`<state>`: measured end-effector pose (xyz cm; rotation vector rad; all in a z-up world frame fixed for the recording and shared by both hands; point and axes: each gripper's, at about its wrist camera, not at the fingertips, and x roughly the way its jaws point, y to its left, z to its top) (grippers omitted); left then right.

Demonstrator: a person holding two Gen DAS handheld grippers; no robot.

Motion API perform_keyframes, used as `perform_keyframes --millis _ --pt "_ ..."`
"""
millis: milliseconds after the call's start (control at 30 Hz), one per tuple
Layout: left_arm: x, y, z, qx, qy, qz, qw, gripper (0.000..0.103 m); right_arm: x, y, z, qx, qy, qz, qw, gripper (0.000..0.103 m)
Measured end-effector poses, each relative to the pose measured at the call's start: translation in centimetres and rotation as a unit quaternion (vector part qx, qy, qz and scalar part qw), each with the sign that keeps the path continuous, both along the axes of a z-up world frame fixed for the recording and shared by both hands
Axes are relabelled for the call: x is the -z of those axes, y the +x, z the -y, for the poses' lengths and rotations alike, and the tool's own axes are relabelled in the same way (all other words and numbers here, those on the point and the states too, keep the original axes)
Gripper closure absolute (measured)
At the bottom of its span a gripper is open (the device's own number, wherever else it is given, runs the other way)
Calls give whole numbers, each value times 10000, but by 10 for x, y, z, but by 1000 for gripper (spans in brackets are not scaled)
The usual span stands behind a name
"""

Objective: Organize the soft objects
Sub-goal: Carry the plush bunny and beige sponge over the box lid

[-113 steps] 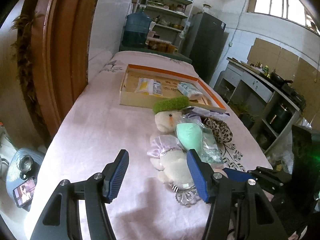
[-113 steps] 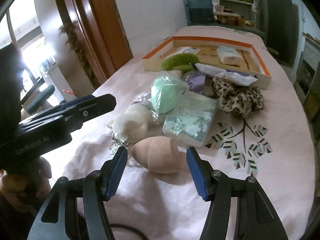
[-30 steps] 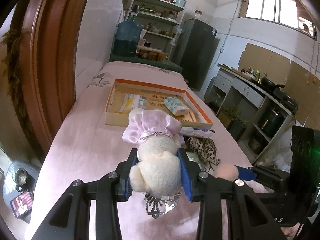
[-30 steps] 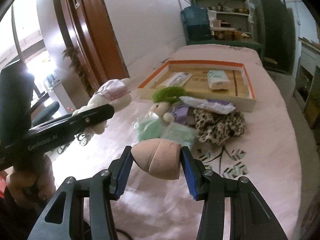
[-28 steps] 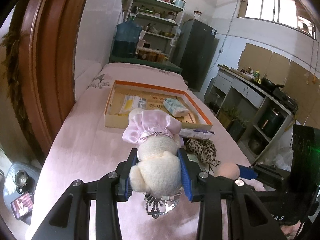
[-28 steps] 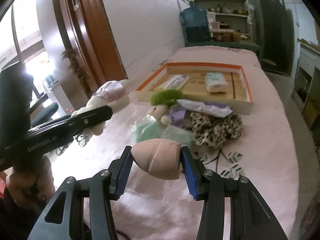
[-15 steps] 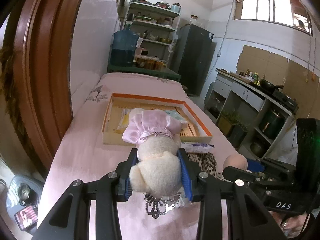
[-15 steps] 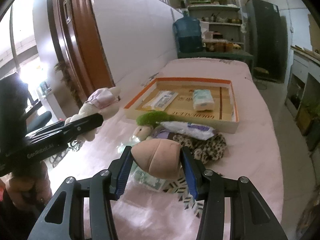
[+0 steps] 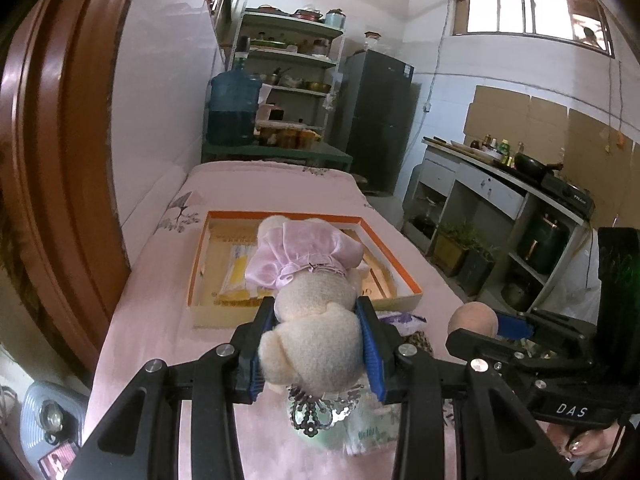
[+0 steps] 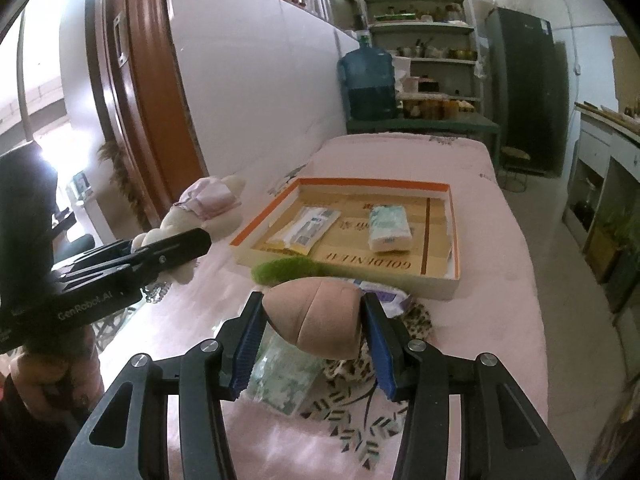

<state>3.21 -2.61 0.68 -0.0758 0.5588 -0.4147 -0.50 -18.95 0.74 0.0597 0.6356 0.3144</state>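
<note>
Far left: brown wooden door frame point(image 10: 152, 92) against a white tiled wall. Left gripper point(image 9: 316, 354) clamped on a cream plush bear point(image 9: 316, 336) in a pink frilly dress, held in the air above the near edge of the orange-rimmed tray point(image 10: 440, 278). Pink cloth-covered table point(image 10: 508, 264) beneath, running away toward a green shelf unit point(image 10: 420, 28) and a blue water jug point(image 10: 370, 84) at the far end. In the tray: flat packets point(image 10: 306, 228) and a tissue pack point(image 10: 389, 227). Right gripper point(image 10: 312, 340) pinching a beige sponge point(image 10: 314, 318), raised over a pile just before the tray's near edge: green fuzzy piece point(image 10: 284, 271), leopard-print fabric point(image 10: 416, 320), a patterned packet point(image 10: 280, 380). Dark fridge point(image 10: 520, 72) and kitchen counter point(image 9: 500, 184) along the right.
</note>
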Motion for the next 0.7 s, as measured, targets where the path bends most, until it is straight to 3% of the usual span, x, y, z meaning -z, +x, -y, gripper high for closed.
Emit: perform_keyframes --millis 400,700 --pt "-12 33 11 67 41 136 9999 63 -9 30 11 93 116 72 9999 53" --pt "-28 64 16 -91 91 406 9991 63 -28 57 14 165 117 365 9991 53"
